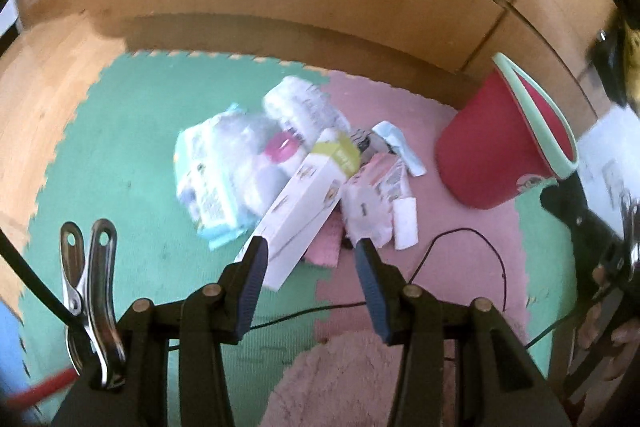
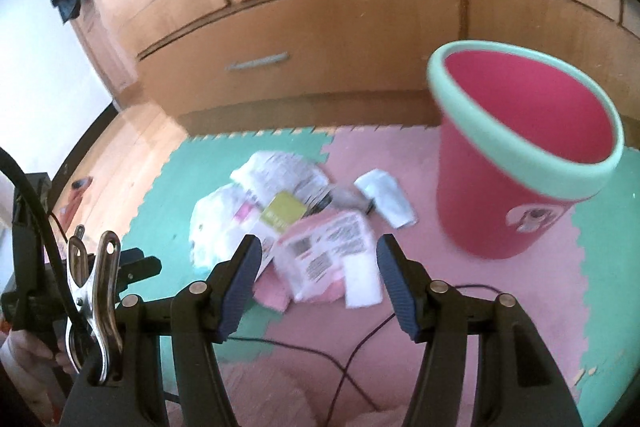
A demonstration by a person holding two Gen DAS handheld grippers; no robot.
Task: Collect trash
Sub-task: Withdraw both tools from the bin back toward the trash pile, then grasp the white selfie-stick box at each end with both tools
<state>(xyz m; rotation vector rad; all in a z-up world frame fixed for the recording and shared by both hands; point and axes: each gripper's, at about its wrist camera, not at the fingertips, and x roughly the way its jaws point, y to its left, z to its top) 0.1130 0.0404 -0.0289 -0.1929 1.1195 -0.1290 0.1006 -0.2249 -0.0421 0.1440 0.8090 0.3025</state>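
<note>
- The floor mat (image 2: 168, 187) is made of green and pink foam squares, and all the trash sits on it, in front of the big wooden cupboard (image 2: 320, 27).
- The red bin (image 2: 500, 211) with the pale green rim stands upright on the pink part, just to the right of the trash pile. It looks empty inside, so you are likely at the very start.
- The trash pile (image 1: 288, 179) lies where green meets pink. Take one piece at a time, and start with one on top or at the near edge.
- The long white box (image 1: 296, 215) with the yellow end leans over the other things. It is a good first pick for your left tool. Grab it across its narrow side.
- The pink printed packet (image 2: 328, 255) is nearest your right tool. It looks soft and flat, so go low and pinch an edge.
- The small white piece (image 2: 362, 281) lies right beside the packet. Do not pinch both at once.
- A thin black wire (image 2: 352, 359) runs over the mat near you. Keep it out of your grip.
- Your left tool (image 1: 310, 247) has its fingers apart. It holds nothing and hangs above the pile.
- Your right tool (image 2: 318, 247) has its fingers wider apart. It holds nothing and touches nothing too.
</note>
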